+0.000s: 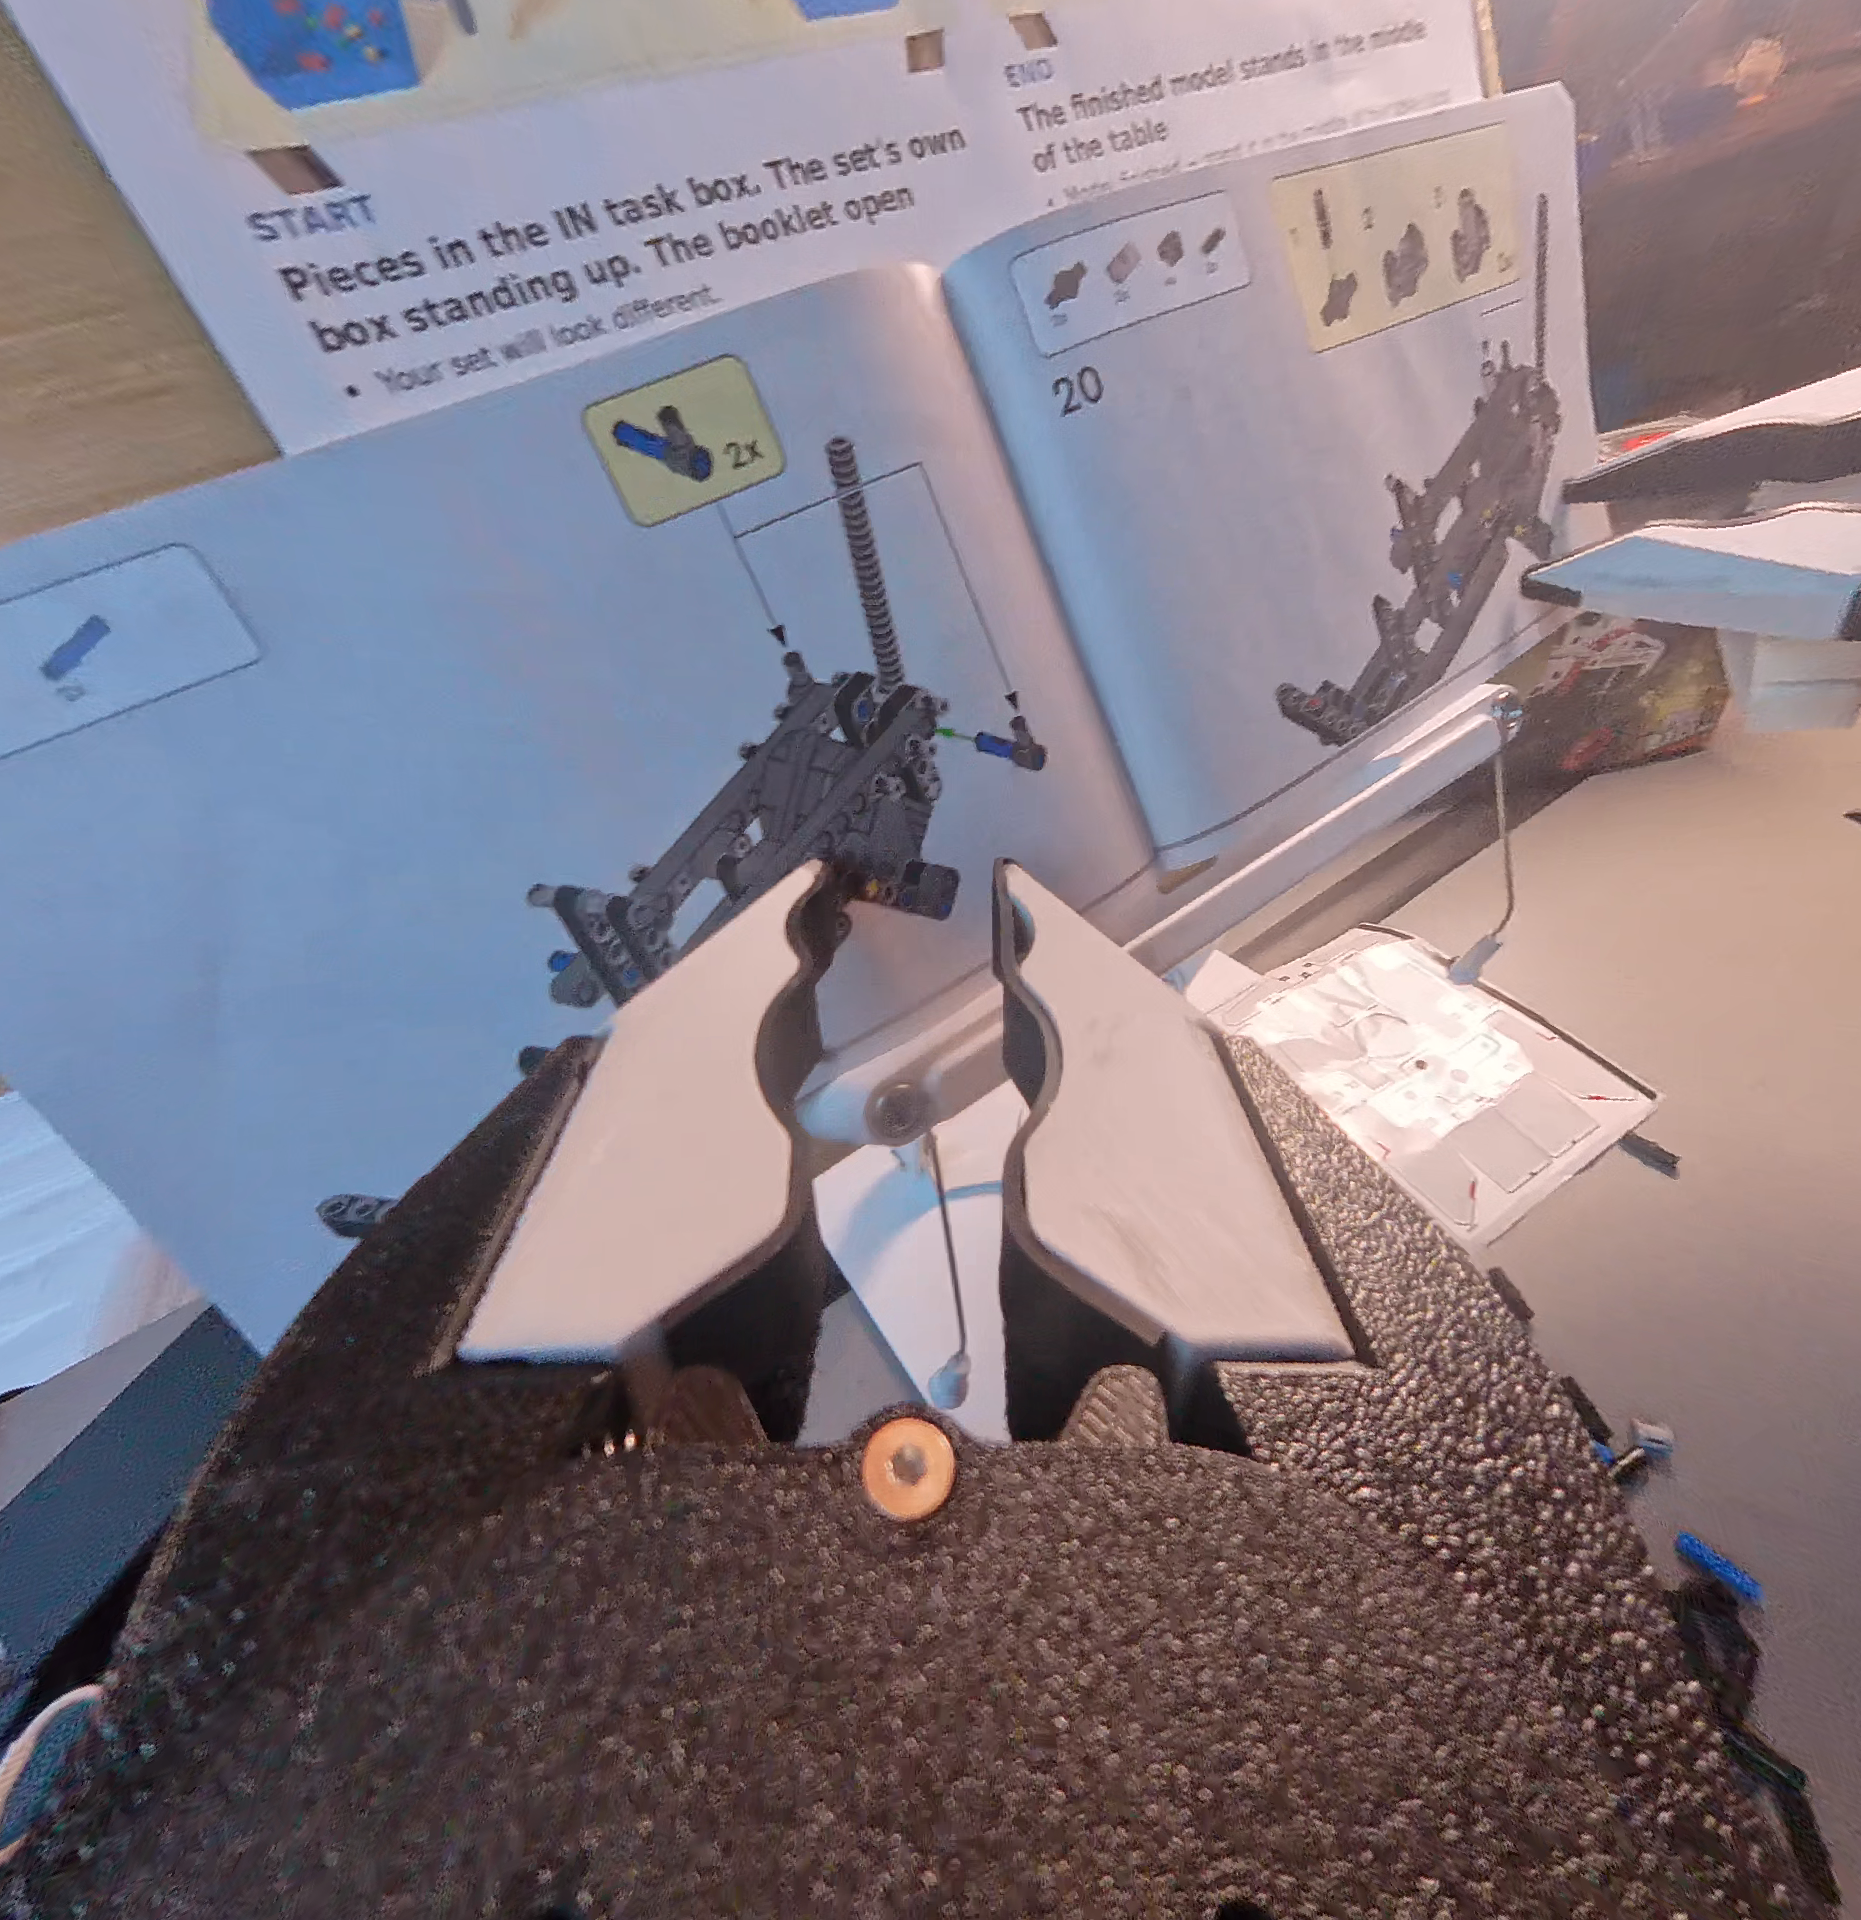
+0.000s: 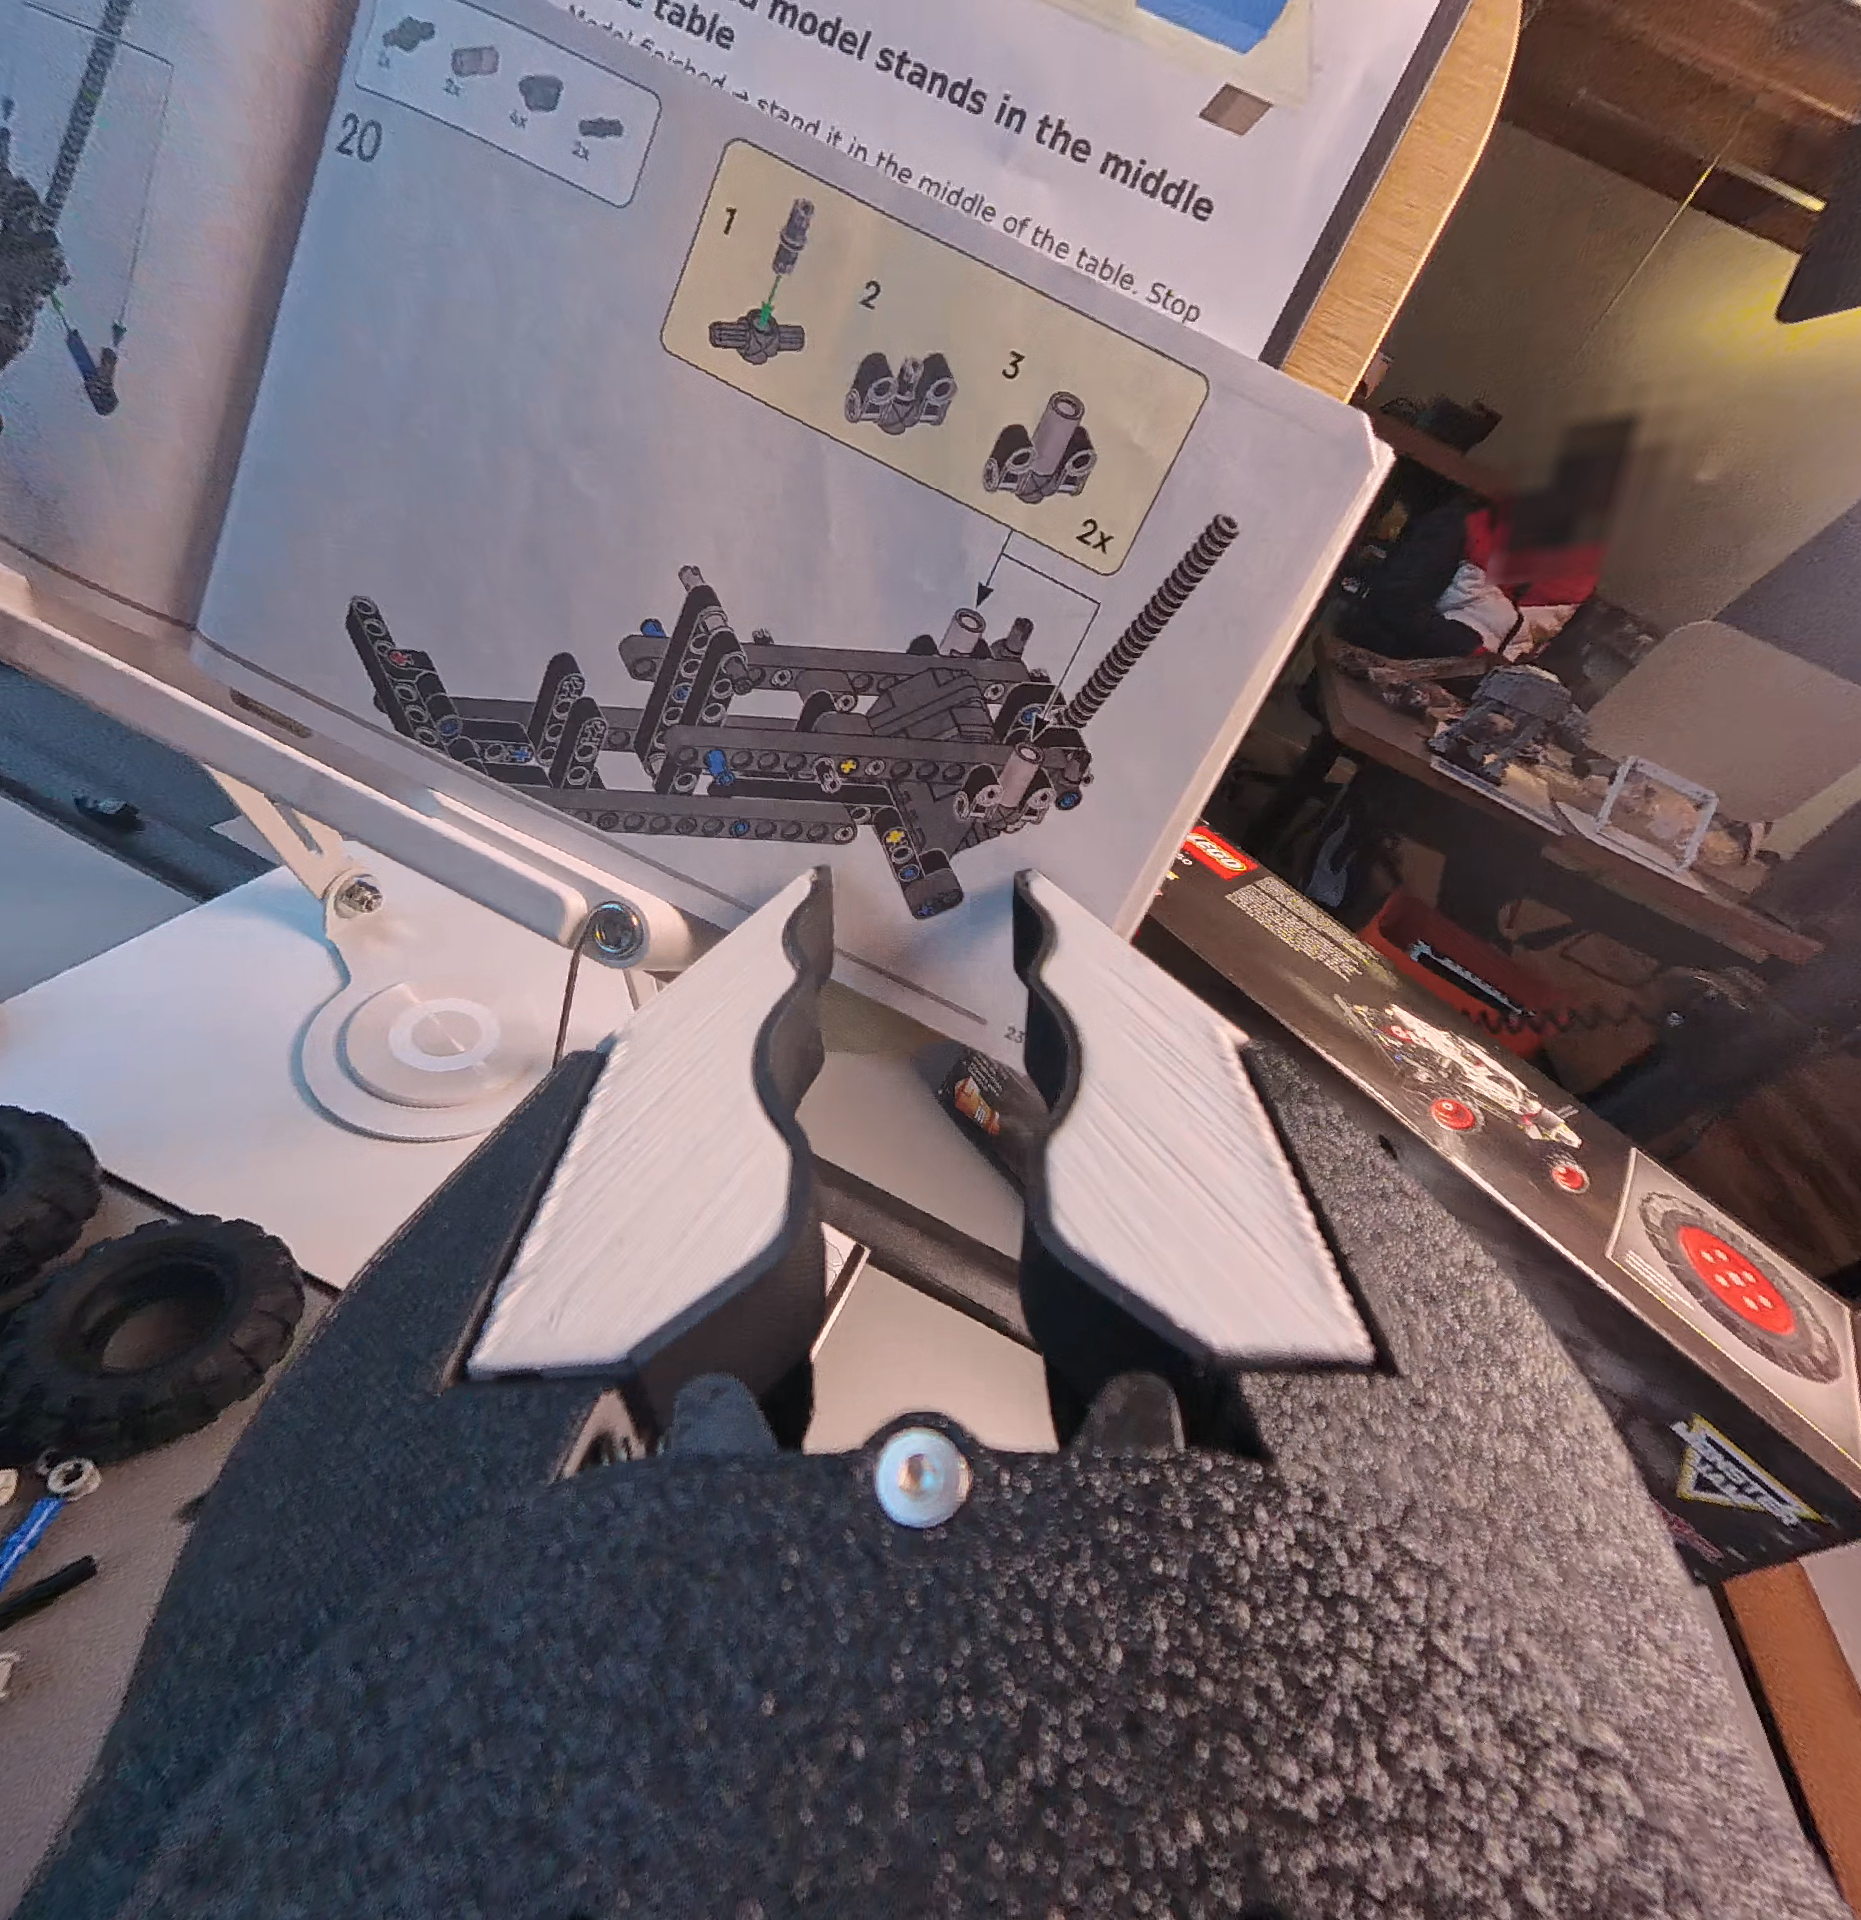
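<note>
An open instruction booklet (image 1: 614,644) fills the centre and upper half of both frames, propped upright on a white stand (image 1: 1321,790) whose bar crosses below its pages, with a printed sheet (image 1: 614,229) behind it at the top. The left gripper (image 1: 910,883) sits at lower centre of its frame just before the left page, jaws apart and empty; the right gripper (image 2: 921,894) likewise gapes empty before the right page. Black tyres (image 2: 147,1320) lie at lower left of the right view, a dark set box (image 2: 1528,1143) at right.

Glossy paper booklet (image 2: 552,436), rubber tyres (image 2: 147,1320) (knobbly), smooth metal stand (image 1: 1310,800)
</note>
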{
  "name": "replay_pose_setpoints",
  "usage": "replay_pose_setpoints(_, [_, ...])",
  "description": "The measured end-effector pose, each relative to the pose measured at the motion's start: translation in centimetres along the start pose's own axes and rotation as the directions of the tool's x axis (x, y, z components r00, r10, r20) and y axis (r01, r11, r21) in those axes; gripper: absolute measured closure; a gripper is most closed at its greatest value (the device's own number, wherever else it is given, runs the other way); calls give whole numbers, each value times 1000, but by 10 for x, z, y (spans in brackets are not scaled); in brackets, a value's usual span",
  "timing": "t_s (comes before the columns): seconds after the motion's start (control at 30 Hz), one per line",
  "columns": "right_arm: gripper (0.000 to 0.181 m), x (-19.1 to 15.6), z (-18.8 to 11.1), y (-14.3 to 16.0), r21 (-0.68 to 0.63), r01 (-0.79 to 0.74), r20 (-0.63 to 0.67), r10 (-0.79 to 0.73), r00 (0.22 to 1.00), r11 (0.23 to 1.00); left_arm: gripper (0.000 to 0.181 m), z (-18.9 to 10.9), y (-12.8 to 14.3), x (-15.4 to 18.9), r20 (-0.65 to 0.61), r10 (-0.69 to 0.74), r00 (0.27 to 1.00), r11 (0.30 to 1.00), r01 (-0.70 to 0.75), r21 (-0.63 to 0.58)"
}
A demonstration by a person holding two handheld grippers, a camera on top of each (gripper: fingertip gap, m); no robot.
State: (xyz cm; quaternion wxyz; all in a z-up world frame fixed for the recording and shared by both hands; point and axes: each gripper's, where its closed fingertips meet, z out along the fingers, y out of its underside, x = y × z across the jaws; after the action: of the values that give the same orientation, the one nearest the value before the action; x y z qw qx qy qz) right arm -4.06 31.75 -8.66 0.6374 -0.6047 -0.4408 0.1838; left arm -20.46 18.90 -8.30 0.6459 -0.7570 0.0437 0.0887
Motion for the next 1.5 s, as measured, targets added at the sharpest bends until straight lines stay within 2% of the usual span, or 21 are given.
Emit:
replay_pose_setpoints(0.1, [143, 2, 0, 6, -10, -10, 5, 10, 1000, 1000, 158, -3, 6, -11, 31, 20, 999, 1000, -21, 6])
replay_pose_setpoints(0.43, [139, 3, -9, 7, 7, -14, 40, 14, 999, 1000, 156, -6, 11, -14, 45, 68, 997, 998, -68, -2])
replay_pose_setpoints(0.63, [139, 7, -23, 3, 44, -46, 49, 44, 998, 998, 143, -16, 15, -10, 31, 43, 999, 999, -43, 9])
replay_pose_setpoints(0.8, [142, 5, -31, -9, 103, -39, 64, 33, 997, 994, 141, -52, 0, 10, -45, -57, 997, 983, 64, 171])
replay_pose_setpoints(0.93, [148, -2, -32, -23, 156, -18, 92, 4, 996, 988, 140, -85, 10, 32, -109, -78, 991, 974, 99, 204])
replay_pose_setpoints(1.1, [148, -9, -22, -25, 140, -46, 138, 26, 990, 989, 133, -122, 26, 57, -162, -42, 986, 978, 74, 196])
replay_pose_setpoints(1.27, [150, 1, -9, -29, 135, -51, 114, 35, 993, 990, 124, -147, 41, 80, -200, -29, 979, 983, 64, 171])
replay_pose_setpoints(1.37, [160, 9, -3, -33, 132, -18, 91, 6, 996, 991, 123, -156, 50, 93, -227, -38, 973, 986, 74, 151])
replay_pose_setpoints(1.5, [176, 10, 2, -22, 89, -1, 77, -6, 997, 996, 123, -162, 64, 115, -287, -87, 954, 987, 121, 102])
